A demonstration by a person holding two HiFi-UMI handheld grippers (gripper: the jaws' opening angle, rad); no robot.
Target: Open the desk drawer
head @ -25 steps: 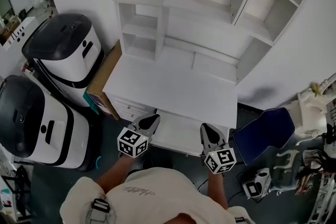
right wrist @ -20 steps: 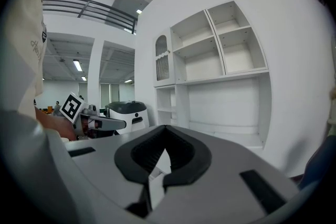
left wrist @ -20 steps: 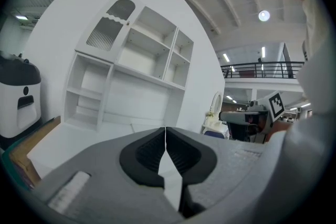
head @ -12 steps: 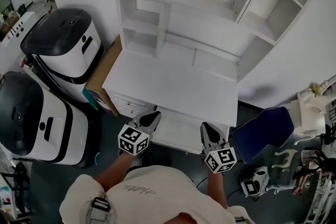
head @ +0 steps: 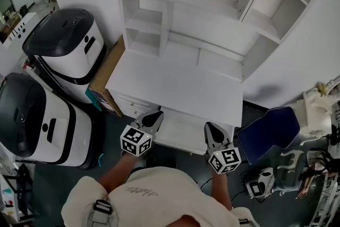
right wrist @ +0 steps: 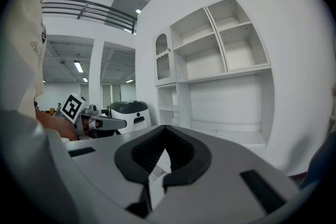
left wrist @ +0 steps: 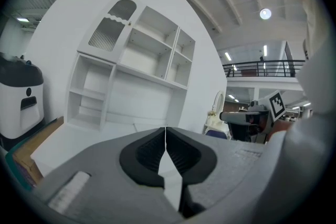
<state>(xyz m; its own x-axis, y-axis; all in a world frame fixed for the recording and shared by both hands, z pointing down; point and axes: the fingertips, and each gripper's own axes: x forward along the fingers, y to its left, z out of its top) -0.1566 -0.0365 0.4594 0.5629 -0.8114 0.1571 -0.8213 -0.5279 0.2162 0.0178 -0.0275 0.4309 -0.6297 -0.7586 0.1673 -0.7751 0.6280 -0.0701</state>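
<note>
One desk drawer (head: 183,134), white, shallow and plain, projects from under the front edge of the white counter (head: 175,85), below the shelf unit (head: 212,2); it lies between the two tools. The left tool (head: 156,115) sits by the drawer's left side and the right tool (head: 209,127) over its right side; both have their jaws together with nothing between them. Two black-topped white machines (head: 69,42) stand left of the counter; one blue chair (head: 265,133) stands to its right.

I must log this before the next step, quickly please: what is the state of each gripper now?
Left gripper: closed, jaws together, holding nothing.
Right gripper: closed, jaws together, holding nothing.
</note>
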